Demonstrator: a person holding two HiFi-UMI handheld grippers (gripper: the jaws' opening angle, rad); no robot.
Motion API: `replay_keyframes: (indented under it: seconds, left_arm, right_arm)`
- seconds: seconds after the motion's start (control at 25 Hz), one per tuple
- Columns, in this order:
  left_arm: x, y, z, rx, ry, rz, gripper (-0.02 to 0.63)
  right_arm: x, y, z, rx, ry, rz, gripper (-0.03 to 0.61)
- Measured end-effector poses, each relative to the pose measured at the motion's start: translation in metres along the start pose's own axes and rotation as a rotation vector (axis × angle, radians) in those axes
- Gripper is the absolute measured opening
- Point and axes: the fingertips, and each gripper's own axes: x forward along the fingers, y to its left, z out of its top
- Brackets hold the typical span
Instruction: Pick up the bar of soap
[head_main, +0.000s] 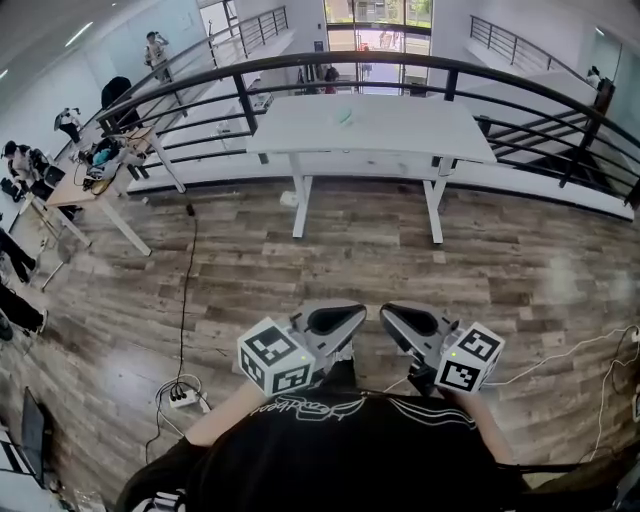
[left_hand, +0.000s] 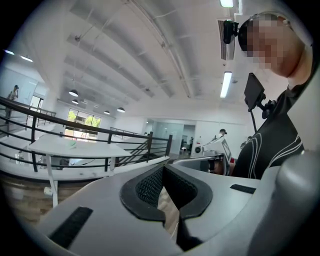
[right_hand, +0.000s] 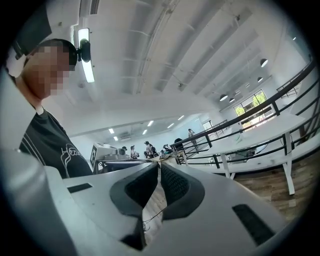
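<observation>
i see a person in a black shirt (head_main: 350, 450) standing on a wood floor (head_main: 300, 270). the person holds one set of tongs in each hand, low and close to the chest.

the left gripper (head_main: 340, 320) and the right gripper (head_main: 405, 322) sit side by side, just beside each other. both point out across the floor, toward a white table (head_main: 400, 140).

in the left gripper view, the left gripper (left_hand: 162, 169) has its two dark tips pressed together. they pinch only each other. lower down, a bit of floor shows through the gap between the pads.

in the right gripper view, the right gripper (right_hand: 159, 166) looks the same. its tips meet and are pressed together too, and they hold only each other.

the bar of soap (head_main: 345, 117) is a small pale green thing lying flat on top of the white table. it lies a little left of the middle of the table top. it is too small for me to make out more of it.

the table stands by a black railing (head_main: 520, 85), well apart from the person. a wide stretch of floor lies between the tongs and the table, so the soap is far ahead of both tongs. it sits nearly straight out from the gap between them.

from the left gripper view, the soap (left_hand: 73, 144) shows far off to the left on the table.

a white power strip (head_main: 183, 397) with cords lies on the floor, near the person's left side.
</observation>
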Motion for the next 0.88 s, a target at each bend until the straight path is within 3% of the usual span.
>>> replay_keyframes:
  seconds: [0.44, 0.88]
  left_arm:
    - [0.010, 0.039, -0.003, -0.015, -0.010, 0.022, 0.008]
    - [0.041, 0.106, -0.007, -0.042, 0.005, 0.015, 0.008]
  right_arm:
    - [0.028, -0.029, -0.003, 0.008, 0.010, 0.024, 0.021]
    - [0.062, -0.098, 0.001, 0.034, 0.010, -0.011, 0.021]
